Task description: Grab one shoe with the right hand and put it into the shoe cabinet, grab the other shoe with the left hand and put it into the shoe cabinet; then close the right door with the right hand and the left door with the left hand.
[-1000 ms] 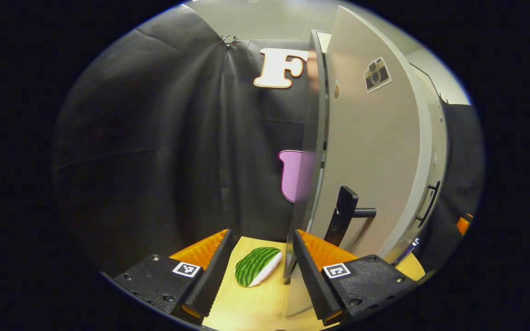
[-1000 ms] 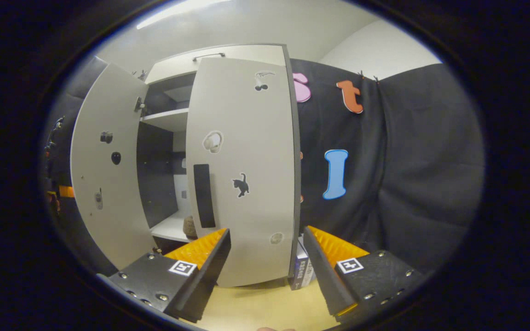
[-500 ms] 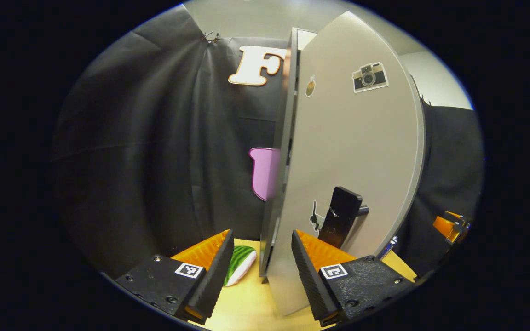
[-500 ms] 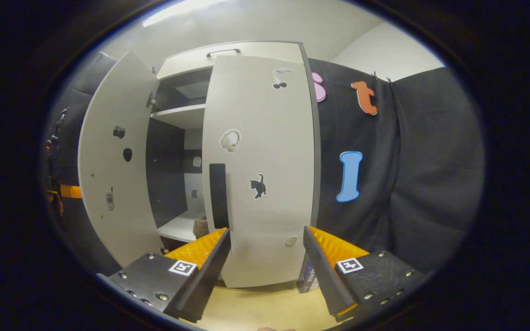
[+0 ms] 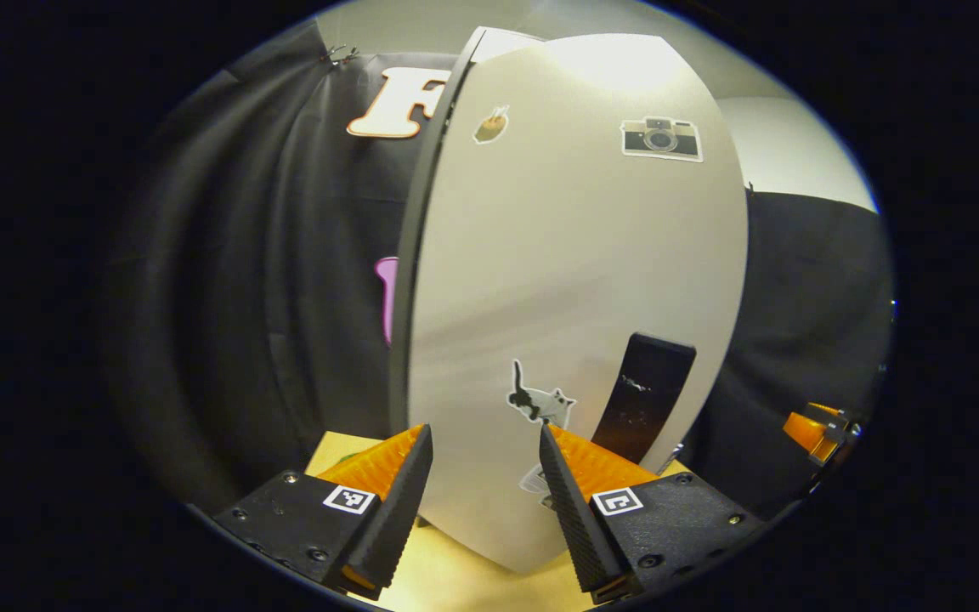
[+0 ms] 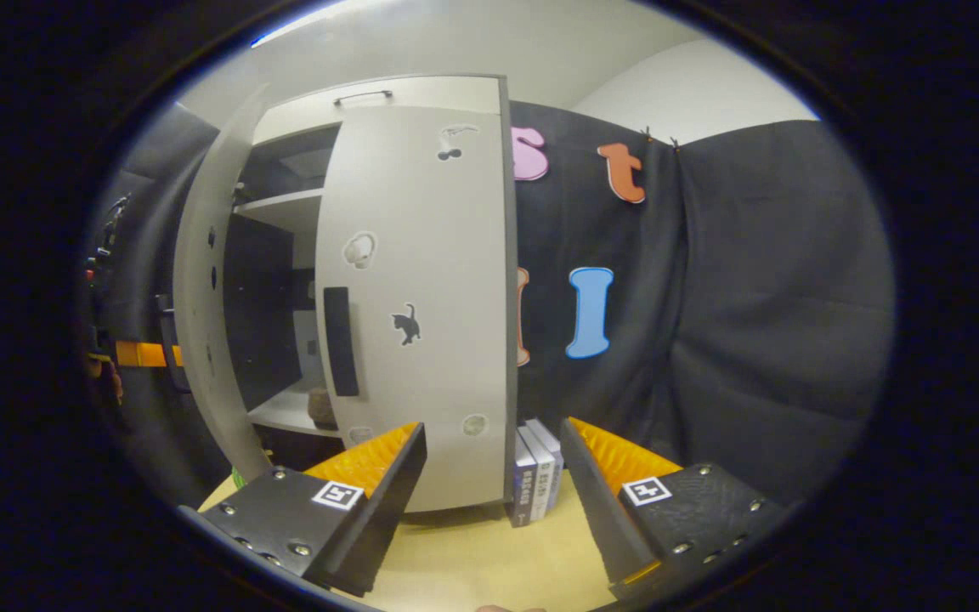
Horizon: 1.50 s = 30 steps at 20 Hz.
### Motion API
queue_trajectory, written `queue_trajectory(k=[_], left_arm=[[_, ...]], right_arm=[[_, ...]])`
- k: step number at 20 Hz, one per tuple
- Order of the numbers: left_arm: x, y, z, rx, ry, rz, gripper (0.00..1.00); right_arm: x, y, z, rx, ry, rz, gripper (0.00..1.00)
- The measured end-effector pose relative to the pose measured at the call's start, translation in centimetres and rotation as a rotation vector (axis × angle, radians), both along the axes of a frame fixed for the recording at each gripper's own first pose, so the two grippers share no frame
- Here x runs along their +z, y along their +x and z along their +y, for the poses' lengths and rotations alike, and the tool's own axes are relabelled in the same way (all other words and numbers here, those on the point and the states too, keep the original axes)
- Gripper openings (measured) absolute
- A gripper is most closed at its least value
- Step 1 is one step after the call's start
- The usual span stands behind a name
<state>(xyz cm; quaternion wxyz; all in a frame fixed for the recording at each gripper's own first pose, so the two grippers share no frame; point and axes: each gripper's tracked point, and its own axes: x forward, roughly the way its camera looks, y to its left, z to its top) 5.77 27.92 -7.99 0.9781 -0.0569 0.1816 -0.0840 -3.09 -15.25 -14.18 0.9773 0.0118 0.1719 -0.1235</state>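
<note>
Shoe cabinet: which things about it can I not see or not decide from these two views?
- Shoes: in the right gripper view the right door hides most of the lower shelf; the small brownish thing there is too small to name.
- Cabinet inside: in the left gripper view the left door covers it.
- Left door's contact: whether the left gripper touches it cannot be told.

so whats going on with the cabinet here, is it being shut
A person with a claw in each hand is closing a shoe cabinet on a wooden table. The right door looks shut. The left door stands partly open, and the left claw is open right at its outer face, apparently pushing it. The right claw is open and holds nothing. A brownish object, perhaps a shoe, sits on the shelf inside.
</note>
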Motion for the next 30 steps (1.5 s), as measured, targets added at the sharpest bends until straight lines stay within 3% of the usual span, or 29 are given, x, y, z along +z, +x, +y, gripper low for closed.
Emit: queue_trajectory(k=[6, 17, 22, 23, 26, 27, 29, 30], left_arm=[[-0.6, 1.6, -3.3, -0.06, -0.007, 0.006, 0.79], [-2.2, 4.3, -6.1, -0.086, -0.098, 0.016, 0.78], [-2.8, 6.3, -6.3, -0.066, -0.058, -0.005, 0.78], [-2.8, 6.7, -6.3, -0.065, -0.053, -0.011, 0.78], [-2.6, 7.7, -6.7, -0.067, -0.03, -0.033, 0.78], [-2.6, 8.0, -6.7, -0.067, -0.021, -0.039, 0.78], [-2.6, 8.2, -6.9, -0.066, -0.016, -0.041, 0.78], [-2.7, 8.3, -7.1, -0.067, -0.01, -0.043, 0.78]], right_arm=[[-0.3, -1.5, -2.1, -0.053, -0.003, 0.013, 0.95], [-1.9, -0.9, -1.1, -0.028, 0.041, 0.033, 0.95], [0.5, 0.6, 0.4, 0.027, 0.118, -0.033, 0.94], [1.2, 1.0, 0.6, 0.037, 0.118, -0.049, 0.97], [2.9, 2.3, 1.4, 0.068, 0.11, -0.086, 0.93], [3.2, 2.7, 1.7, 0.08, 0.11, -0.094, 0.97], [3.0, 3.6, 2.6, 0.099, 0.115, -0.091, 0.93], [2.5, 3.9, 3.0, 0.105, 0.121, -0.081, 0.97]])
